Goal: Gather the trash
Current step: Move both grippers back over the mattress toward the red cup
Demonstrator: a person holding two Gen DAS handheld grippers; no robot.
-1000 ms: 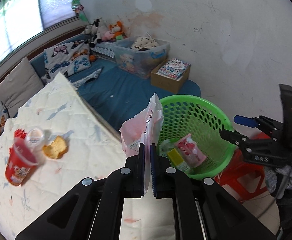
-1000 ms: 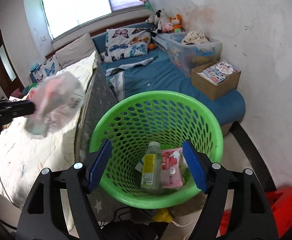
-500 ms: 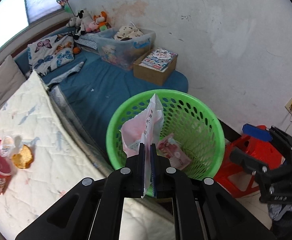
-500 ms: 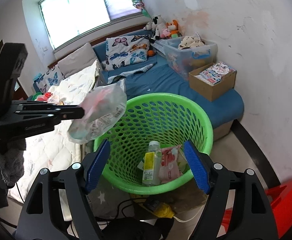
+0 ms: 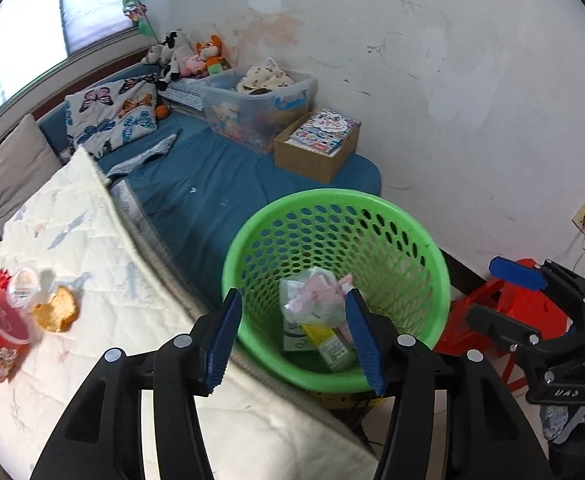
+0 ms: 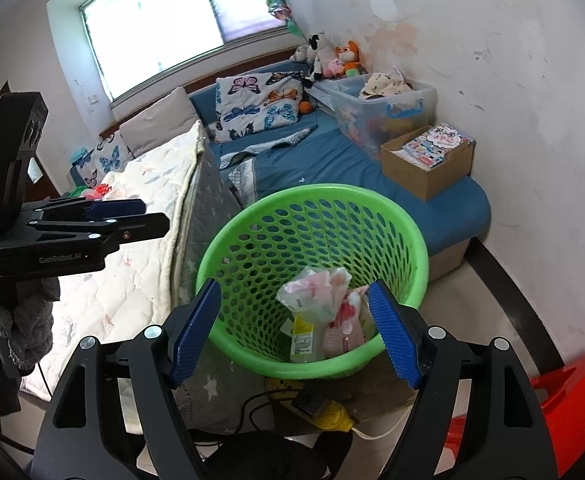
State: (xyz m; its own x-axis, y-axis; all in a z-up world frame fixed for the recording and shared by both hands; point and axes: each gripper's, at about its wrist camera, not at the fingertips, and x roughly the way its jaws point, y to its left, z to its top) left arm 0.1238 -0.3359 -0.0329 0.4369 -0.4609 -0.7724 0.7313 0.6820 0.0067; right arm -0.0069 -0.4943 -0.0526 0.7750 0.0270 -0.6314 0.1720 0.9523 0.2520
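Observation:
A green perforated basket [image 5: 432, 256] [image 6: 404, 224] stands on the floor by the bed. A crumpled pink-and-clear plastic bag [image 5: 312, 300] [image 6: 312, 292] lies inside it on top of a bottle with a yellow label [image 5: 328, 346] [image 6: 302, 338] and a pink packet [image 6: 344, 328]. My left gripper [image 5: 294, 340] is open and empty above the basket's near rim. My right gripper [image 6: 294, 330] is open and empty, also over the near rim. A red cup [image 5: 0, 338], a clear lid [image 5: 22, 286] and an orange scrap [image 5: 56, 310] lie on the white quilt.
The white quilted bed [image 5: 104, 264] is at left, a blue mattress [image 5: 212, 188] behind the basket. A clear storage bin [image 5: 260, 108] and a cardboard box of books [image 5: 316, 148] sit by the wall. A red stool [image 5: 520, 312] stands at right. Cables and a yellow object [image 6: 332, 416] lie on the floor.
My left gripper opened and let go of the plastic bag, which dropped into the basket. The right gripper stayed open by the basket.

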